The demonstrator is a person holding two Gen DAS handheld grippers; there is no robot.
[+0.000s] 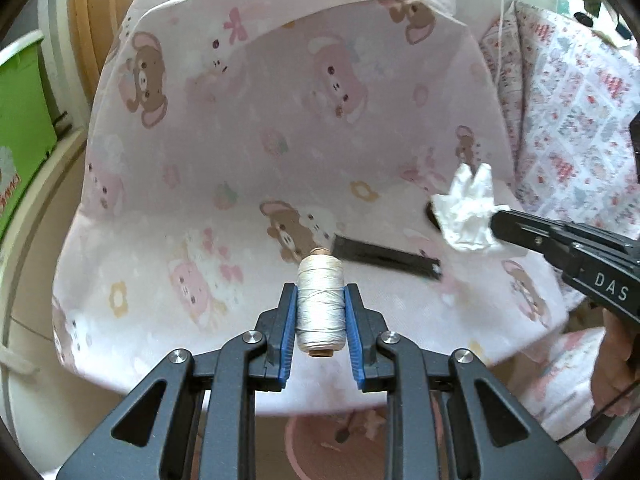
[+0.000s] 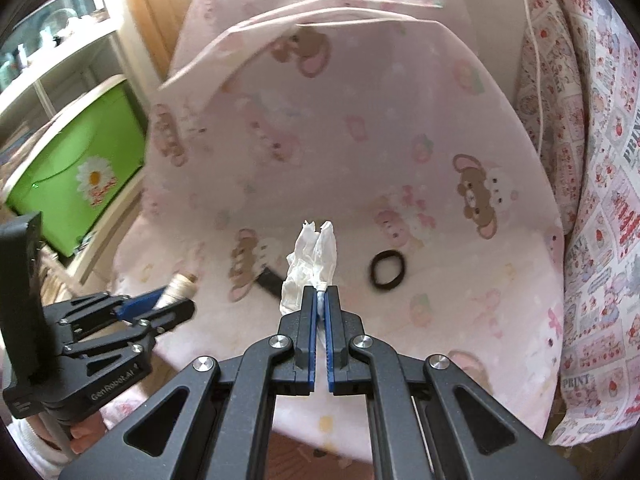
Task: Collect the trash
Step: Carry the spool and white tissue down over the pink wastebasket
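My left gripper point(image 1: 320, 294) is shut on a white thread spool point(image 1: 321, 304), held above the pink bear-print cloth point(image 1: 240, 140); both show at the left of the right wrist view, the gripper point(image 2: 160, 300) and the spool point(image 2: 180, 285). My right gripper point(image 2: 320, 292) is shut on a crumpled white tissue point(image 2: 310, 268), lifted over the cloth; the tissue also shows in the left wrist view point(image 1: 470, 214). A black flat strip point(image 1: 384, 258) lies on the cloth between us. A black hair tie point(image 2: 387, 270) lies right of the tissue.
A pink bin point(image 1: 320, 452) sits below the cloth's front edge. A green box point(image 2: 80, 176) stands on a shelf to the left. A patterned quilt point(image 2: 600, 200) hangs on the right. A wooden door frame point(image 1: 88, 20) is behind.
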